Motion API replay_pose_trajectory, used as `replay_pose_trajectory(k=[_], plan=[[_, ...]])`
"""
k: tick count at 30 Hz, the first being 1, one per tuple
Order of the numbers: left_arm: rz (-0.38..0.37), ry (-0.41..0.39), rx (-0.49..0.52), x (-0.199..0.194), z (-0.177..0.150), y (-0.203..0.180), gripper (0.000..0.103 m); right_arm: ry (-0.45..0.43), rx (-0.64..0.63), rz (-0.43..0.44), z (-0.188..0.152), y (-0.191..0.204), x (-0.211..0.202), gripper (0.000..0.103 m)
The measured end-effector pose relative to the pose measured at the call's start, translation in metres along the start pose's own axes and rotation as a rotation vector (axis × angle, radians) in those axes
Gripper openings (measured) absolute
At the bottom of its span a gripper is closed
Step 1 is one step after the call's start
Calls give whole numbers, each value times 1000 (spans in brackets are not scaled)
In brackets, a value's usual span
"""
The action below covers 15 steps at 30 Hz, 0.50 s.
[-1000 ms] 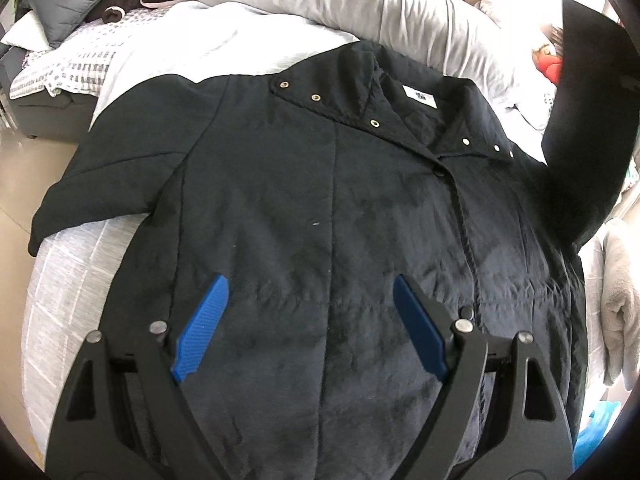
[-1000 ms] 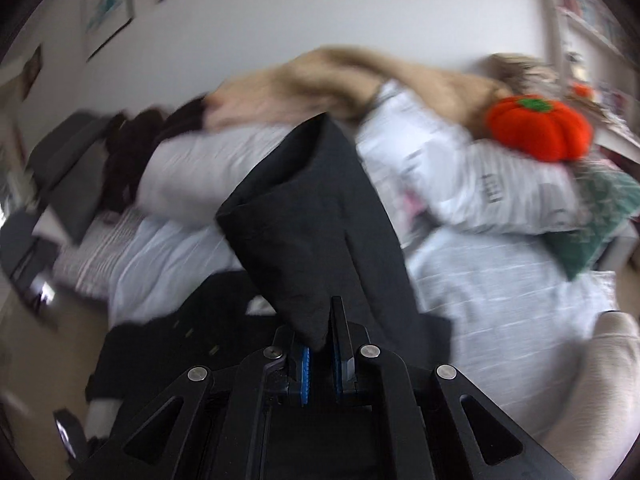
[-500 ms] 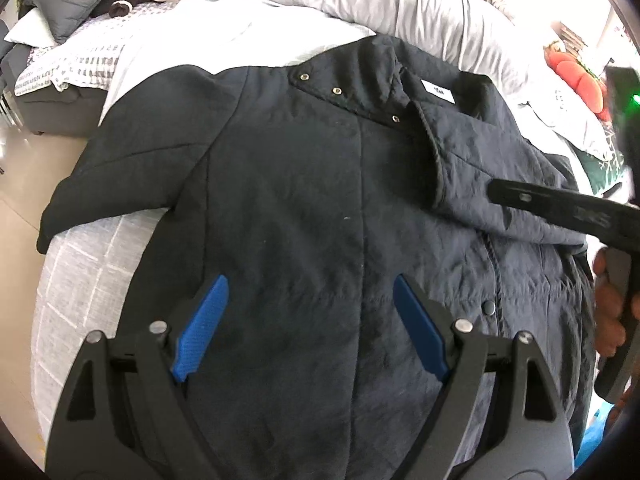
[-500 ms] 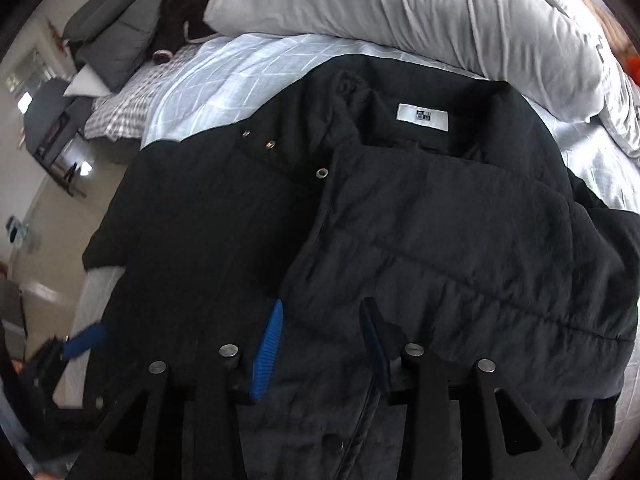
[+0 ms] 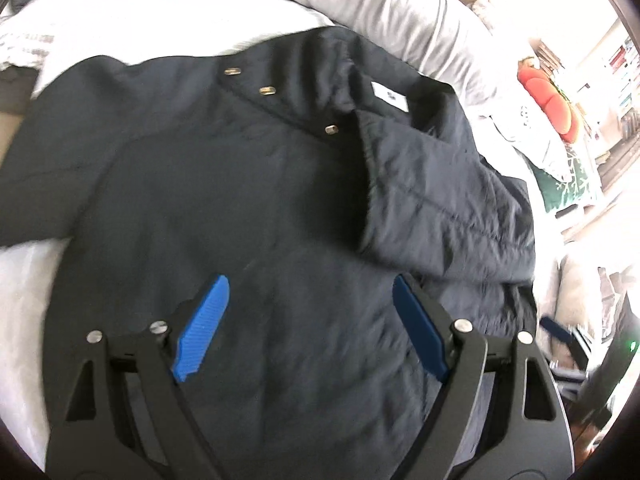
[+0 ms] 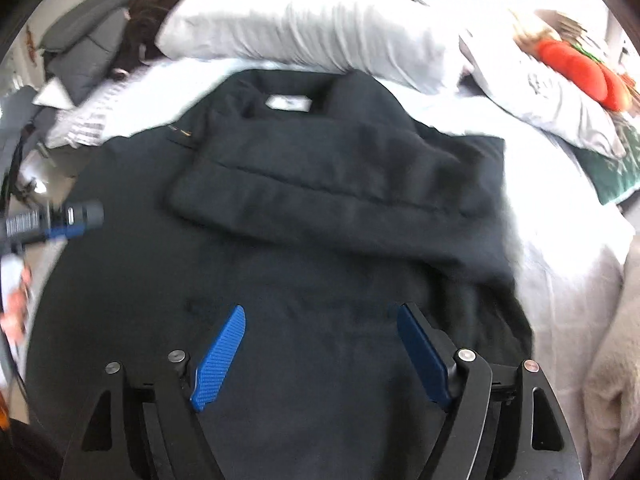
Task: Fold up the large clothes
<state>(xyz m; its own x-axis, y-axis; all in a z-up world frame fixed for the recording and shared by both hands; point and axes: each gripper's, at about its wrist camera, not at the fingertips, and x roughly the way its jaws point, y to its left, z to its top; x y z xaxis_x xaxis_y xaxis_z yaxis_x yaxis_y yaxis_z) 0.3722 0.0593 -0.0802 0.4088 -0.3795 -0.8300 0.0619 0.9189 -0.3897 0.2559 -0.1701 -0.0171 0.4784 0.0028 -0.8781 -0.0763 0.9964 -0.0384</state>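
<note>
A large black quilted jacket (image 5: 224, 208) lies front up on the bed, collar and white label far from me. Its right sleeve (image 5: 444, 216) is folded across the chest; it also shows in the right wrist view (image 6: 340, 196). My left gripper (image 5: 310, 284) is open and empty above the jacket's lower front. My right gripper (image 6: 320, 316) is open and empty above the lower front too. The left gripper also shows at the left edge of the right wrist view (image 6: 60, 220). The jacket's left sleeve (image 5: 36, 168) lies spread out.
The bed has a white quilted cover (image 6: 572, 248). A long grey pillow (image 6: 304, 32) lies behind the collar. A red pumpkin cushion (image 6: 580, 68) and a green cushion (image 6: 612, 168) sit far right. Grey and dark clothes (image 6: 92, 52) are piled far left.
My right gripper let go of the right sleeve after laying it across the chest, opened wide and pulled back toward the hem. My left gripper stayed open and shifted slightly.
</note>
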Motion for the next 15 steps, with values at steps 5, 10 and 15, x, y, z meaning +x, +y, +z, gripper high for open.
replay_pose_trajectory(k=[5,10,15], plan=[[-38,51,19,58,28,-26,63,-19,115,-11,2,-47,-1,80],[44,-12,27,85,34,-41,10,-14,233,-62,0,-87,6,80],[197,-76,119,85,22,-60,16,-29,257,-95,-6,-101,3,80]])
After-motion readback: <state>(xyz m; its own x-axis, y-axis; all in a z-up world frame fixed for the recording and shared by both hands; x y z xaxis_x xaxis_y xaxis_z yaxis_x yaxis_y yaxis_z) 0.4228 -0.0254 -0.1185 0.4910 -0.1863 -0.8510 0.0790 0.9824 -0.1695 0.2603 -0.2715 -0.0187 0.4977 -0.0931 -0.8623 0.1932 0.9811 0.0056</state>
